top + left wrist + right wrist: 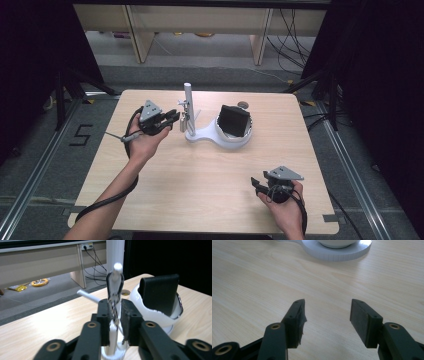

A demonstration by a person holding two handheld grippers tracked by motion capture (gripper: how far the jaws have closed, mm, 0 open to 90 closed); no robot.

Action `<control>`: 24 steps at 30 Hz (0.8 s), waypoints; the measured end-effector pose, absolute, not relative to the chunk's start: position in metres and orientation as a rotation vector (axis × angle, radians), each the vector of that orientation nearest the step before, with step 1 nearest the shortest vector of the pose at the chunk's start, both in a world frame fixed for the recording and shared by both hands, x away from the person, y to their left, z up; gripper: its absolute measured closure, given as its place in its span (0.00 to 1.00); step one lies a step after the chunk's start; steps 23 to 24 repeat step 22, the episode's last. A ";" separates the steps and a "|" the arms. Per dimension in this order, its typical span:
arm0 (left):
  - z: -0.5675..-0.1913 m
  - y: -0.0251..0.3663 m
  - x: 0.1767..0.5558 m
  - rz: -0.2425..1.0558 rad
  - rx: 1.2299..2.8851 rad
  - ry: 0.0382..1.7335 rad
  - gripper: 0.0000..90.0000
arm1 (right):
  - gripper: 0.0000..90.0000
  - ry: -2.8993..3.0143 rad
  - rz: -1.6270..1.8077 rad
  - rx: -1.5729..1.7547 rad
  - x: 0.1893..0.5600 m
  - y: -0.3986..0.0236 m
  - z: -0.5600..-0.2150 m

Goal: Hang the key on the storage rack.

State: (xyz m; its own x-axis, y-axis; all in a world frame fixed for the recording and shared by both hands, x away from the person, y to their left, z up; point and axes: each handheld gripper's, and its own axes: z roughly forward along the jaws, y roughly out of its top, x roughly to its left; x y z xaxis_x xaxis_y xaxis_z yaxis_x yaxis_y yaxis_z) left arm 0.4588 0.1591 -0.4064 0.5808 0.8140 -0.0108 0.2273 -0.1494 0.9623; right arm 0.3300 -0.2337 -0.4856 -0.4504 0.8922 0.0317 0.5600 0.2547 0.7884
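Sitting in the white bowl-shaped holder (pixel 226 140) is a black ribbed block (pixel 234 121), leaning upright against the holder's far wall. The holder is joined by a white base to a thin white post (pixel 188 102) standing near the middle of the table (pixel 200 185). A small metal keyring piece (pixel 114 296) is hanging at the post, and the left tool (pixel 171 120) is closing its jaws around it, pads pressing on it in the left gripper view. The right tool (pixel 258 186) is resting near the table's front right, well apart from the holder, jaws standing wide apart with nothing between them. The keyring's exact shape is proving hard to make out
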 end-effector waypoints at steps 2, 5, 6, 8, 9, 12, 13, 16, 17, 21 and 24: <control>-0.411 0.166 0.449 0.655 1.690 0.872 0.76 | 0.52 2.097 1.085 1.391 0.327 -0.231 -0.485; -0.421 0.178 0.431 0.685 1.707 0.866 0.69 | 0.52 2.092 1.070 1.321 0.330 -0.236 -0.486; -0.425 0.183 0.425 0.696 1.708 0.862 0.66 | 0.52 2.094 1.074 1.327 0.330 -0.236 -0.486; -0.435 0.195 0.411 0.707 1.724 0.869 0.62 | 0.52 2.100 1.080 1.346 0.330 -0.236 -0.486; -0.441 0.201 0.403 0.712 1.730 0.878 0.61 | 0.52 2.102 1.077 1.342 0.330 -0.237 -0.487; -0.465 0.218 0.380 0.703 1.733 0.921 0.55 | 0.52 2.087 1.067 1.372 0.328 -0.237 -0.488; -0.474 0.223 0.372 0.699 1.734 0.935 0.54 | 0.52 2.096 1.065 1.342 0.330 -0.239 -0.489; -0.497 0.238 0.352 0.666 1.707 0.998 0.51 | 0.52 2.122 1.069 1.358 0.330 -0.240 -0.490; -0.503 0.241 0.347 0.666 1.688 1.008 0.49 | 0.52 2.105 1.060 1.361 0.330 -0.239 -0.490; -0.516 0.247 0.333 0.667 1.649 1.043 0.44 | 0.52 2.111 1.069 1.349 0.330 -0.237 -0.492; -0.516 0.248 0.330 0.670 1.641 1.043 0.44 | 0.52 2.116 1.063 1.354 0.330 -0.237 -0.492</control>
